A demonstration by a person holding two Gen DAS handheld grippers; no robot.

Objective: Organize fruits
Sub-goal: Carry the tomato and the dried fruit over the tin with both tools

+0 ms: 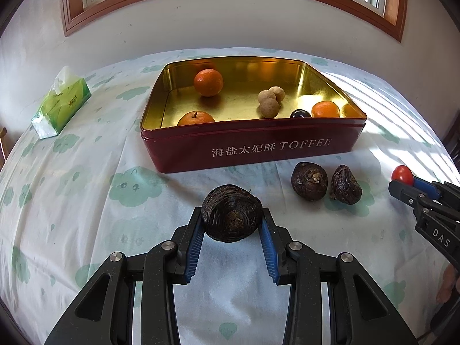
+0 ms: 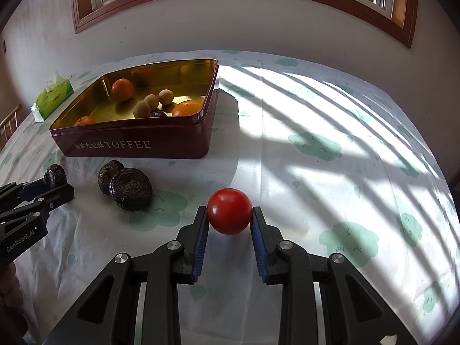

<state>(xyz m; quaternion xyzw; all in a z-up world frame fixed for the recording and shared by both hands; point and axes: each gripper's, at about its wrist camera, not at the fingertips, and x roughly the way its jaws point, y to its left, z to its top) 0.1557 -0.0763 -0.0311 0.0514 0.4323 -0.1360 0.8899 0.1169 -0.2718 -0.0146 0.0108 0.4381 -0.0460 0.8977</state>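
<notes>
Our left gripper (image 1: 232,221) clamps a dark water chestnut (image 1: 231,212) just in front of the toffee tin (image 1: 253,149), with two more chestnuts (image 1: 326,184) to its right.

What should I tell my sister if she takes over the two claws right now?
Left claw: shut on a dark water chestnut.
Right claw: shut on the red tomato.
Done: three oranges, three longans and one dark fruit lie in the toffee tin.
Left: drop both held pieces in the tin, then fetch the two water chestnuts on the cloth in front of it.
</notes>
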